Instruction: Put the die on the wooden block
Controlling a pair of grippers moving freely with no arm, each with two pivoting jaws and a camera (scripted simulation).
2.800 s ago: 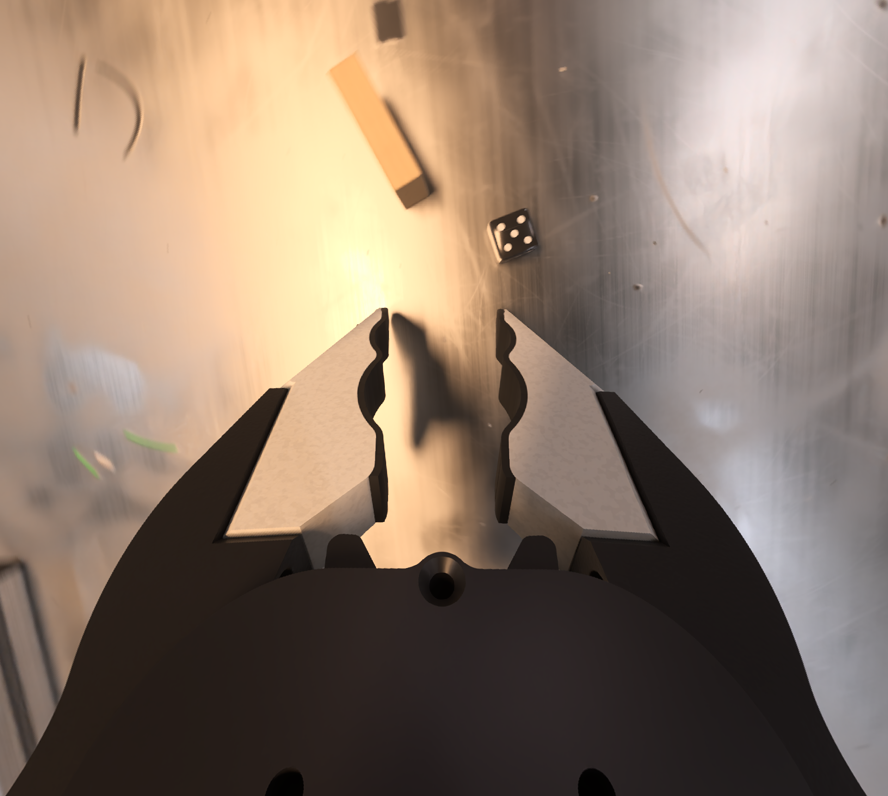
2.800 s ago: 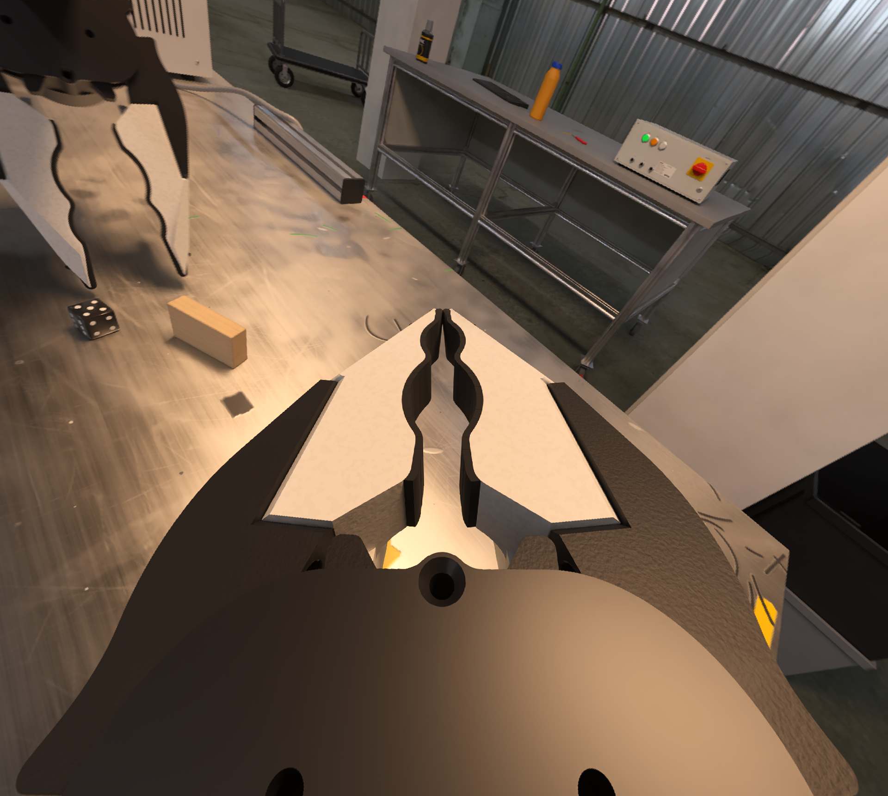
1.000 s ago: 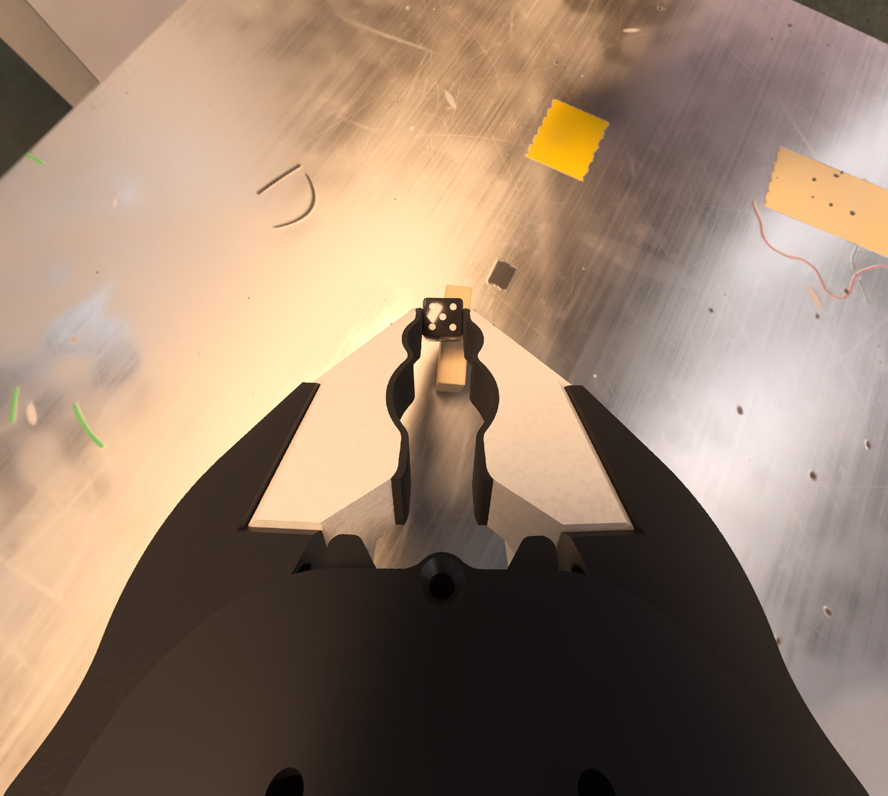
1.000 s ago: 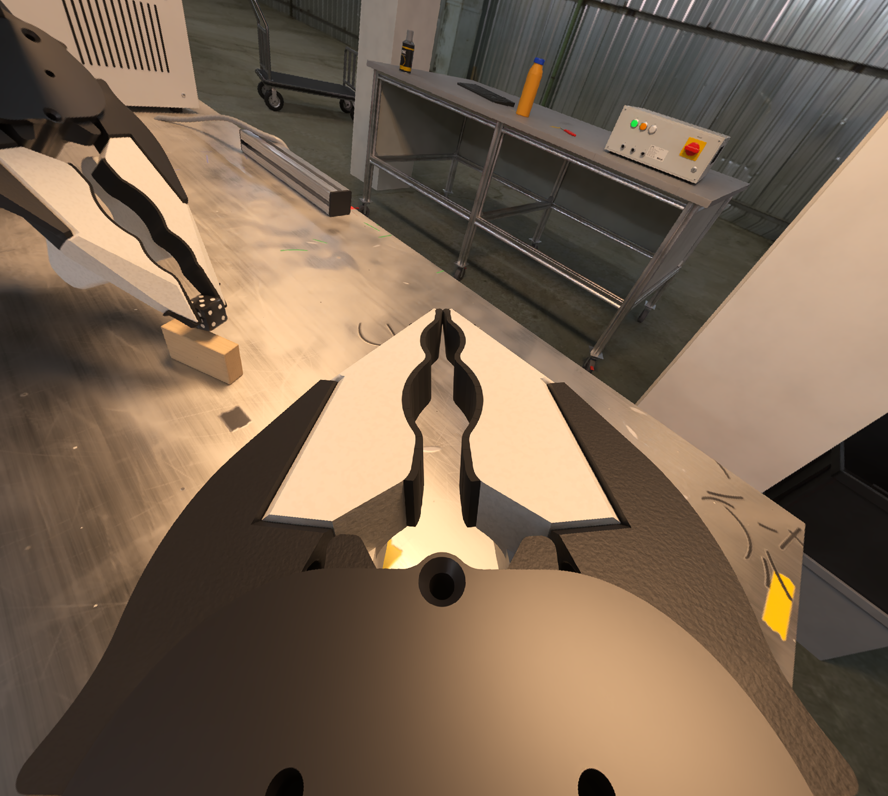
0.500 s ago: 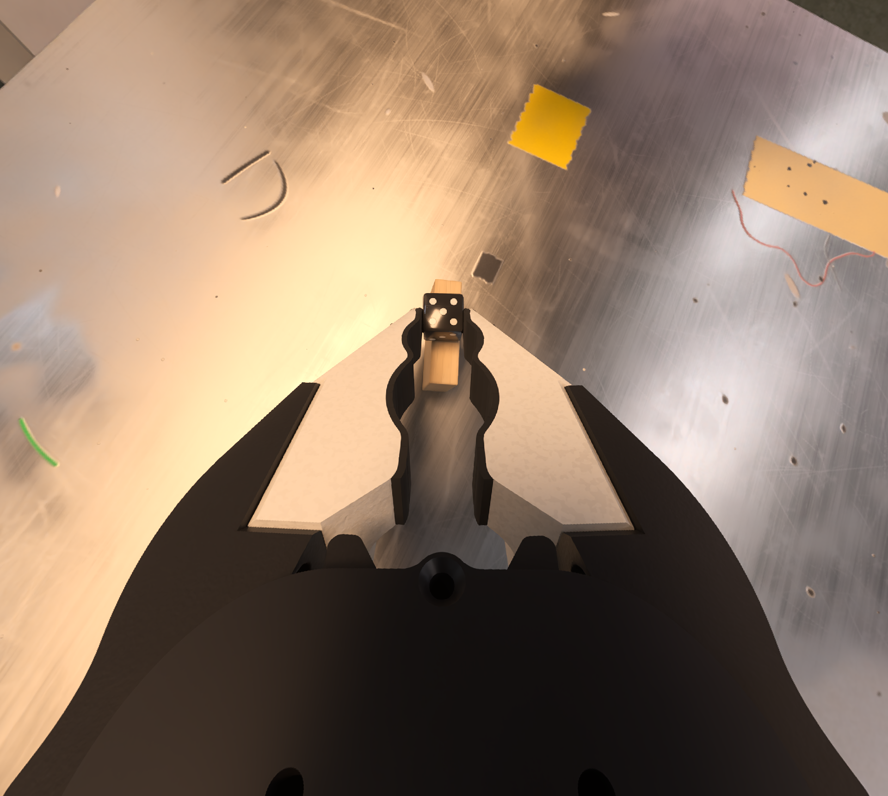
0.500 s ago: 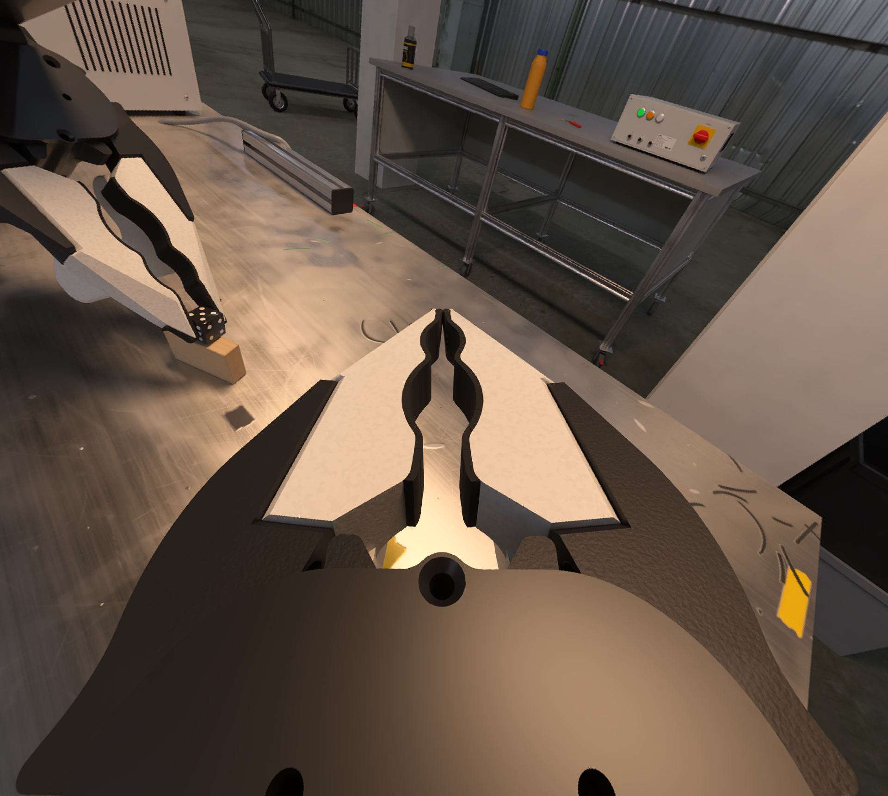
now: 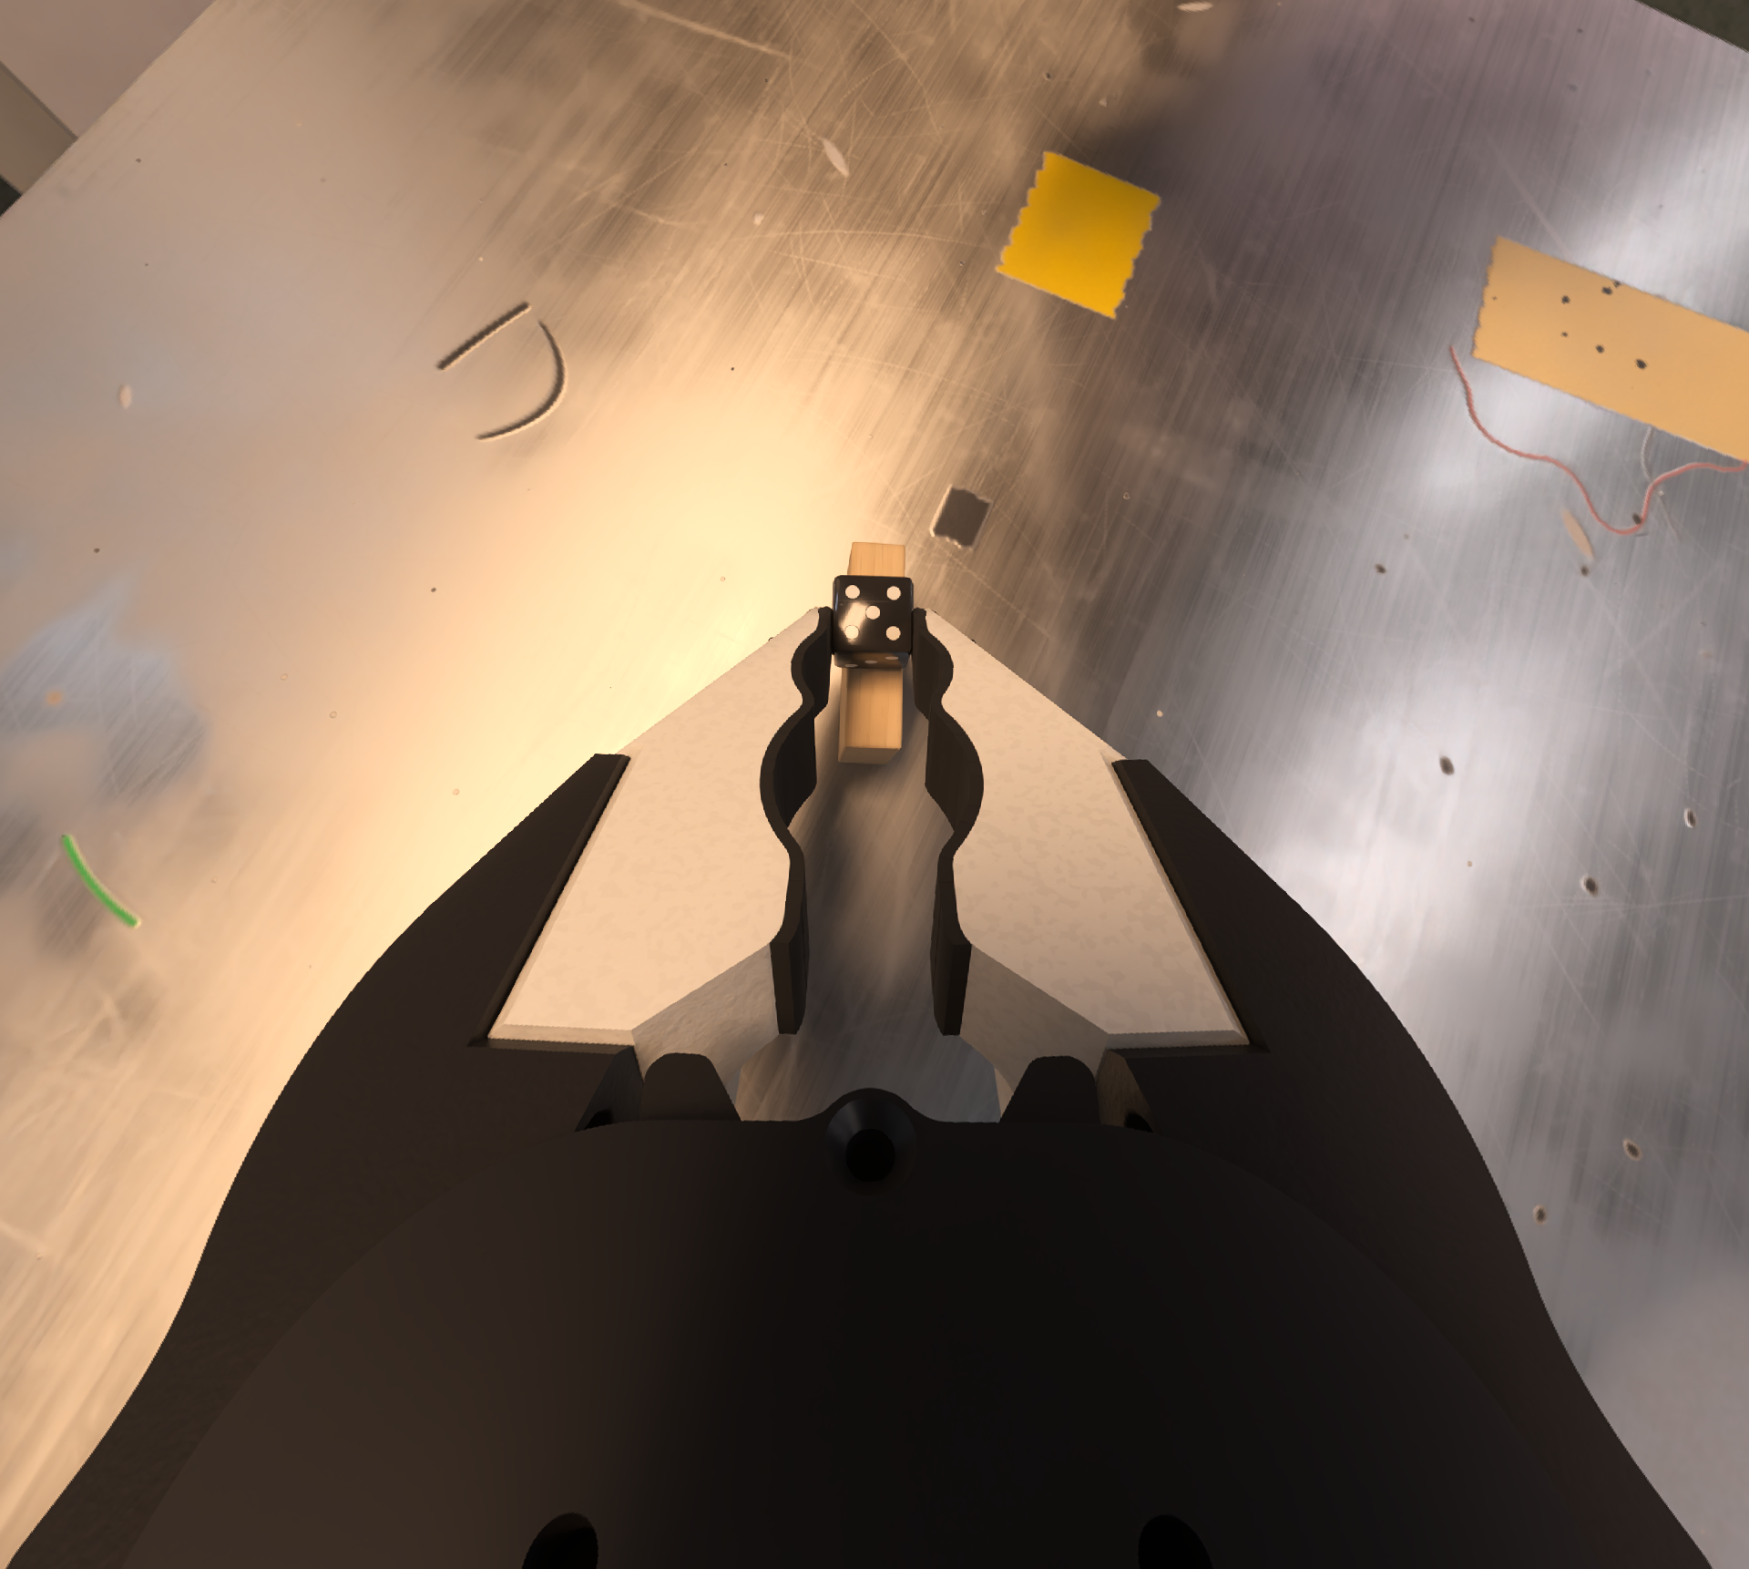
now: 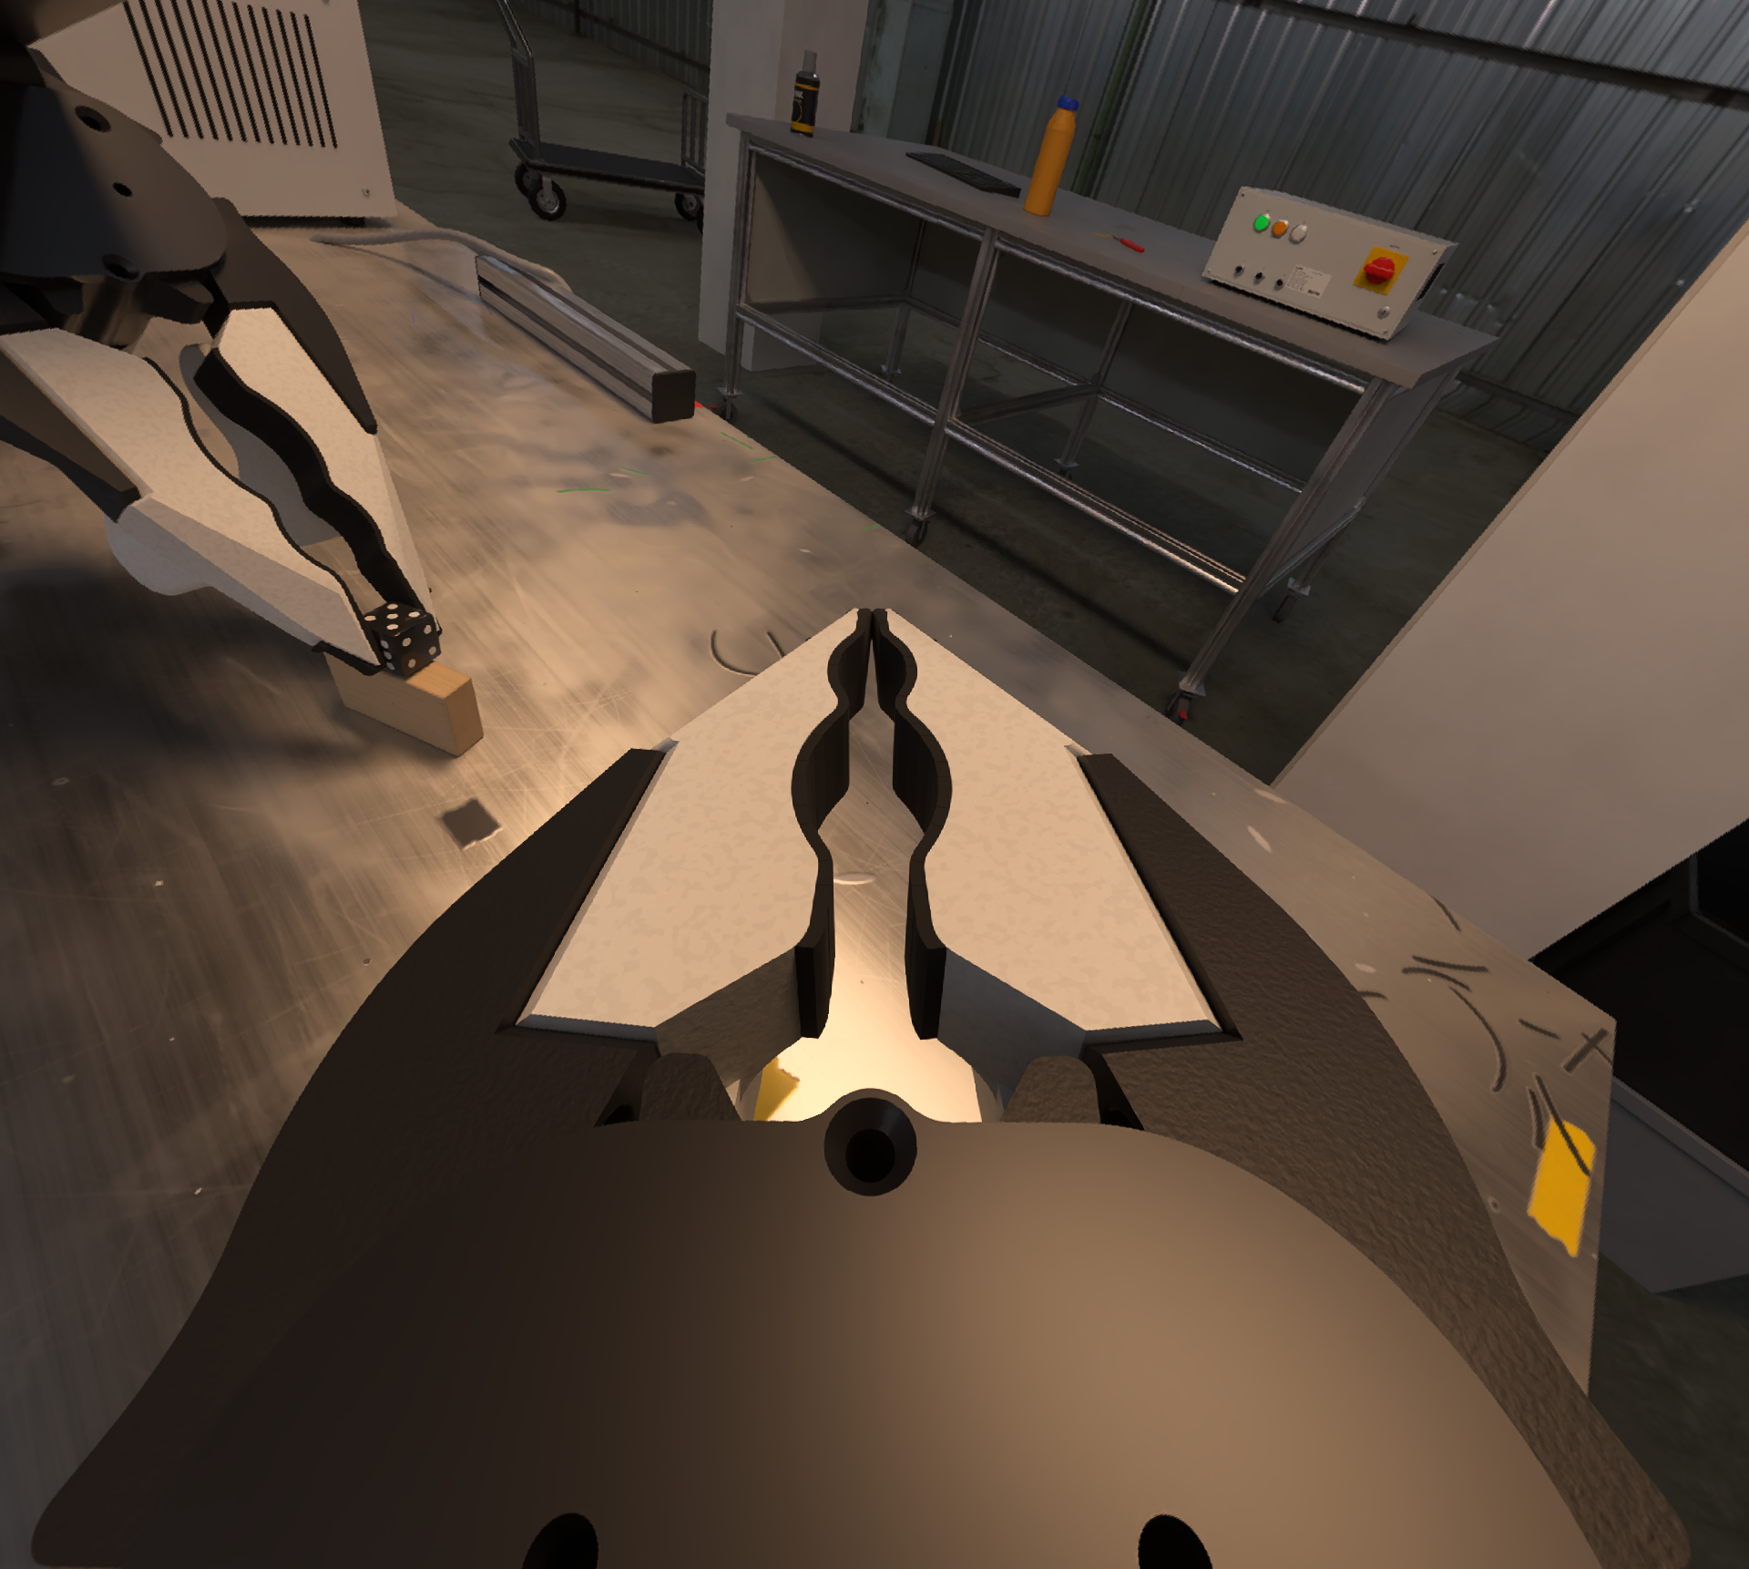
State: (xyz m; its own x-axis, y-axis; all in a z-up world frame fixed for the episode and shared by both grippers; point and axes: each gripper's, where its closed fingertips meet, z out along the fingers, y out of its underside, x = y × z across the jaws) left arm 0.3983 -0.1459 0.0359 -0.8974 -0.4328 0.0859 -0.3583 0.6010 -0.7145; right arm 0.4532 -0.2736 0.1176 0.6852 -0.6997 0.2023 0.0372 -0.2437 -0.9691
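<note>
My left gripper is shut on the black die with white pips, held at the fingertips. The die sits right over the pale wooden block, which lies on the metal table and runs lengthwise under the fingers. In the right wrist view the die rests on or just above the block, near its close end; I cannot tell whether they touch. My right gripper is shut and empty, hovering over the table to the right of the block.
A yellow patch, a tan perforated strip with a red wire and a small dark square lie on the table. An aluminium bar, a white cabinet and a side bench stand beyond.
The left gripper took hold of the die, carried it over the wooden block and has lowered it onto or just above the block. The right gripper has stayed shut and nearly still.
</note>
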